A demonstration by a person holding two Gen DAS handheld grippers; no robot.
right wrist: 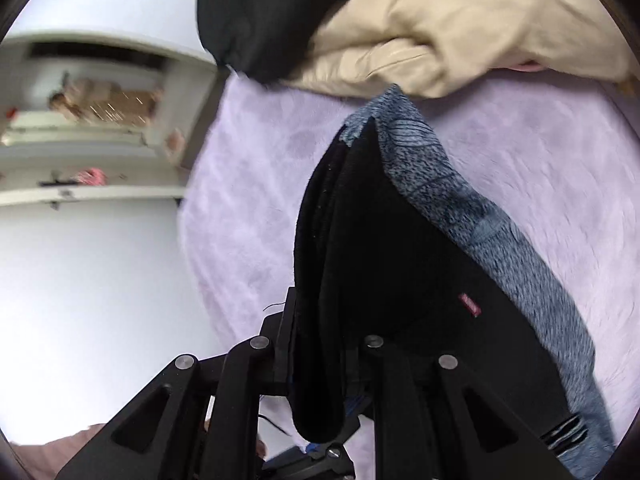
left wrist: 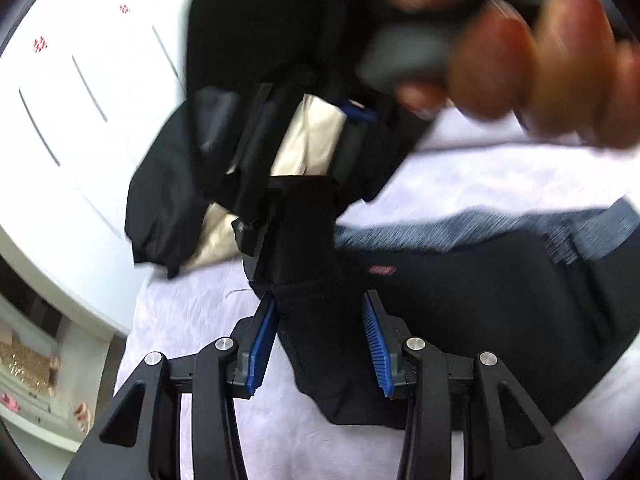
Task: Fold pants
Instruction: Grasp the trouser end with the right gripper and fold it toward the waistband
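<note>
Gripping: right hand-held gripper [right wrist: 320,368] clenched on the black pants [right wrist: 380,260].
Left hand-held gripper [left wrist: 320,336]: blue pads apart, pants fabric between them, grip unclear.
Beyond right gripper: beige garment [right wrist: 460,20].

A pale lilac fuzzy blanket [right wrist: 520,184] covers what looks like a bed. On it lie the black pants [right wrist: 400,248] with a blue-grey knit garment [right wrist: 500,232] just beside them. A cream garment [right wrist: 460,28] and a black one [right wrist: 256,20] sit bunched at the far edge.
</note>
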